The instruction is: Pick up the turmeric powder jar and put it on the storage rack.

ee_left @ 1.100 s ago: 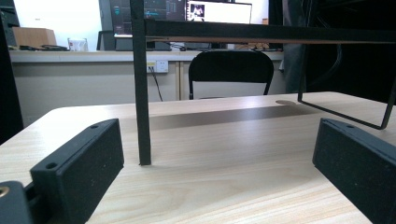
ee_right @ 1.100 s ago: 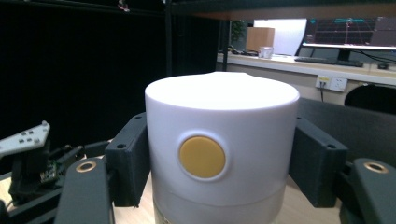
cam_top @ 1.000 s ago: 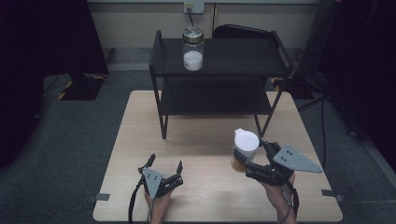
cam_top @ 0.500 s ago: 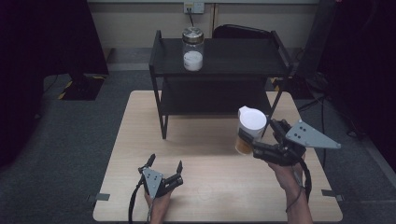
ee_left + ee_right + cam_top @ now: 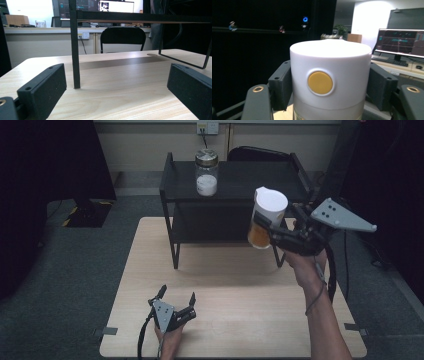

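White-lidded jar (image 5: pixel 266 217) held aloft beside the black shelf rack (image 5: pixel 235 180) — clamped in the right gripper (image 5: pixel 280 232).

Jaws pressed against both sides of the white lid, yellow button (image 5: pixel 320 82) facing the right gripper view; orange contents visible in the lower part; raised well above the table (image 5: pixel 235 320), level with the rack's top shelf. On that shelf, a glass jar (image 5: pixel 206 172) of white powder, upright. Left gripper (image 5: pixel 176 299) resting low on the table's near edge — spread wide, nothing between, pointing at the rack's leg (image 5: pixel 74 50).
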`<state>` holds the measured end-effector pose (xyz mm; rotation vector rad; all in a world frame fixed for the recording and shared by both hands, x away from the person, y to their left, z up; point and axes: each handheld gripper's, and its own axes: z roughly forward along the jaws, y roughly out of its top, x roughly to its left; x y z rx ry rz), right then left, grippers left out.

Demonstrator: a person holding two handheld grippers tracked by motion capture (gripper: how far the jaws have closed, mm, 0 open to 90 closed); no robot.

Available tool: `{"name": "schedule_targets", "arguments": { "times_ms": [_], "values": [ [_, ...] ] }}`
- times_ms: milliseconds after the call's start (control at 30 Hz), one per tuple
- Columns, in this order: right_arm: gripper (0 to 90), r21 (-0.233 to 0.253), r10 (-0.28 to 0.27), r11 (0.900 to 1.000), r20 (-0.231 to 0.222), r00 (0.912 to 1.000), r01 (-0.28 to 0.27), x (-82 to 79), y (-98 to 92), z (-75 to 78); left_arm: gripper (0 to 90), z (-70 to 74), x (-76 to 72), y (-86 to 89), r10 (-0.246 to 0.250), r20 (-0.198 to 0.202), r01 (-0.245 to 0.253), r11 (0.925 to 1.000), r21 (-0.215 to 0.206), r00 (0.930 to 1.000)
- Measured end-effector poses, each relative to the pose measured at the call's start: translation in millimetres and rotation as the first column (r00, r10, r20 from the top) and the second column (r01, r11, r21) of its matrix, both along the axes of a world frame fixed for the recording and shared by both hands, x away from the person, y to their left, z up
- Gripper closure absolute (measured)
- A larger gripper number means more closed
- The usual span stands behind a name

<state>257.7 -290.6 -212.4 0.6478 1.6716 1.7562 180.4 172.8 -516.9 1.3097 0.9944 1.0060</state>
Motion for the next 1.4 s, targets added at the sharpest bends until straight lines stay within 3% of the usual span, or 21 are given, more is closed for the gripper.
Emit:
{"name": "schedule_targets", "arguments": {
  "times_ms": [300, 400, 533, 633, 667, 800, 833, 1033, 1167, 1300, 1400],
  "values": [
    [30.4, -0.003, -0.095, 0.995, 0.015, 0.9953, 0.095, 29.3, 36.2, 34.9, 2.2, 0.2, -0.5, -1.1, 0.006, -0.001, -0.006, 1.0000, 0.001, 1.0000],
    [30.5, 0.010, -0.124, 0.992, 0.011, 0.9923, 0.123, 39.1, 45.0, 39.8, 2.2, 0.4, -0.6, -1.1, 0.007, -0.002, -0.007, 1.0000, 0.003, 1.0000],
    [30.5, 0.020, -0.198, 0.980, -0.008, 0.9802, 0.198, 57.5, 61.3, 45.0, 2.2, 0.4, -0.6, -1.2, 0.009, -0.001, -0.009, 0.9999, 0.005, 1.0000],
    [30.5, 0.016, -0.249, 0.968, -0.022, 0.9683, 0.249, 69.7, 71.5, 46.1, 2.2, 0.5, -0.7, -1.5, 0.011, -0.001, -0.011, 0.9999, 0.007, 0.9999],
    [30.5, 0.016, -0.249, 0.968, -0.022, 0.9683, 0.249, 69.7, 71.5, 46.1, 2.2, 0.5, -0.7, -1.5, 0.011, -0.001, -0.011, 0.9999, 0.007, 0.9999],
    [30.5, 0.013, -0.305, 0.952, -0.063, 0.9504, 0.306, 87.7, 83.0, 45.9, 2.3, 0.4, -0.8, -1.9, 0.013, -0.001, -0.013, 0.9999, 0.006, 0.9999],
    [30.5, 0.011, -0.328, 0.944, -0.073, 0.9418, 0.330, 92.9, 87.8, 44.4, 2.3, 0.4, -0.9, -1.9, 0.013, -0.001, -0.013, 0.9999, 0.006, 0.9999],
    [30.4, 0.049, -0.356, 0.931, -0.095, 0.9295, 0.362, 104.2, 91.4, 35.0, 2.3, 0.5, -1.2, -2.4, 0.016, -0.001, -0.016, 0.9999, 0.007, 0.9999],
    [30.4, 0.040, -0.366, 0.927, -0.111, 0.9238, 0.372, 108.0, 93.2, 34.0, 2.3, 0.4, -1.4, -2.9, 0.019, -0.001, -0.019, 0.9998, 0.006, 0.9998],
    [30.4, 0.018, -0.363, 0.931, -0.083, 0.9281, 0.365, 108.3, 95.2, 31.8, 2.3, 0.5, -1.7, -3.0, 0.019, -0.001, -0.019, 0.9998, 0.006, 0.9998],
    [30.5, 0.006, -0.369, 0.929, -0.071, 0.9267, 0.370, 106.4, 98.1, 30.8, 2.3, 0.3, -2.4, -3.7, 0.023, -0.001, -0.023, 0.9997, 0.005, 0.9997]
  ]
}}
